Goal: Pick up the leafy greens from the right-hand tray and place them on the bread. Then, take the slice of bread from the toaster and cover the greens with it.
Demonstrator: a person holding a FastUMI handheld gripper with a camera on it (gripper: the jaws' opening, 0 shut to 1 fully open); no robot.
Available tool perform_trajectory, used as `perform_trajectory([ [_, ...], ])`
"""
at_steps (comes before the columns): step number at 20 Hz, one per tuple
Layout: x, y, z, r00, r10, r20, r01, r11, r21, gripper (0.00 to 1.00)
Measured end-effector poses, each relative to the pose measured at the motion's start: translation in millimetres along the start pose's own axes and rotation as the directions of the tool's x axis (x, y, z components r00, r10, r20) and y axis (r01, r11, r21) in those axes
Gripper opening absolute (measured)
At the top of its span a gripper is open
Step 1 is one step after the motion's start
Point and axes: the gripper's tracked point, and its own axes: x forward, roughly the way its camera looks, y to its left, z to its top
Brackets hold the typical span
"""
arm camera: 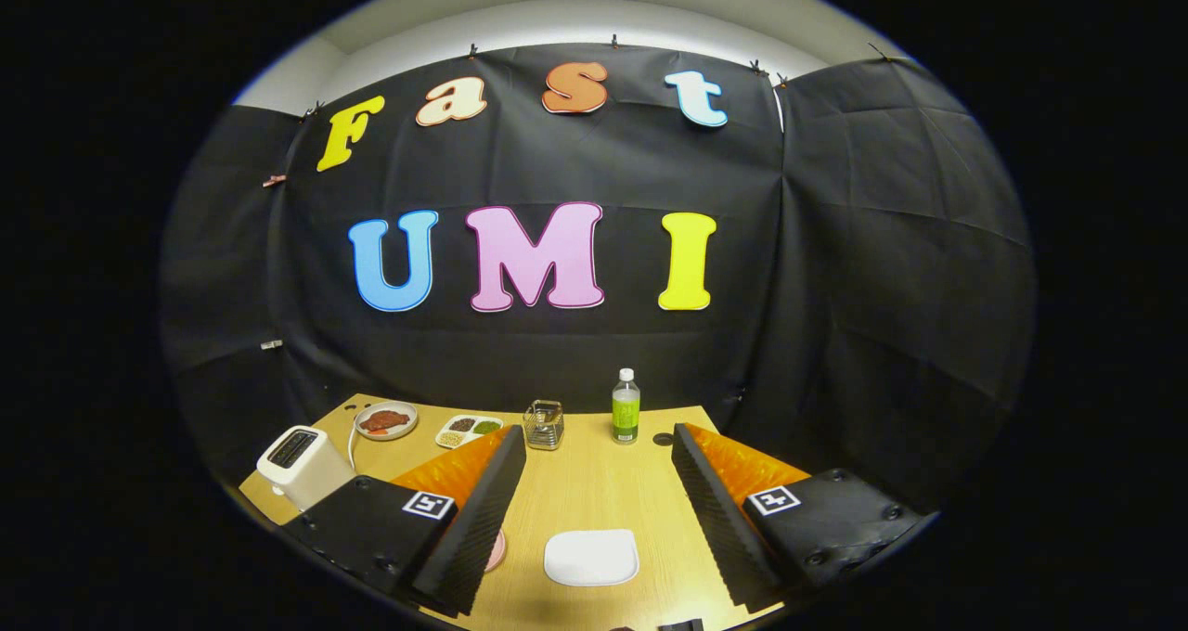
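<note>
Tongs (599,482) are being held spread wide above the desk (594,492), nothing gripped. A white slab (591,557), possibly bread, is lying between the fingers. The toaster (302,464) is standing beyond the left finger; leafy greens cannot be identified.

Light wooden table (594,492) bearing: white rectangular toaster (303,464) near its left edge; round plate of reddish food (386,420); white divided tray of small portions (469,430); clear glass container (544,424); green-labelled plastic bottle (626,406), upright; white rounded-square plate (591,557) nearest; pink round dish (497,550), partly hidden.
</note>
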Motion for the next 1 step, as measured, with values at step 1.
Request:
perform_trajectory([
  [1,1.1,-1.3,-0.1,1.000,0.004,-0.003,-0.004,1.000,-0.001,0.98],
])
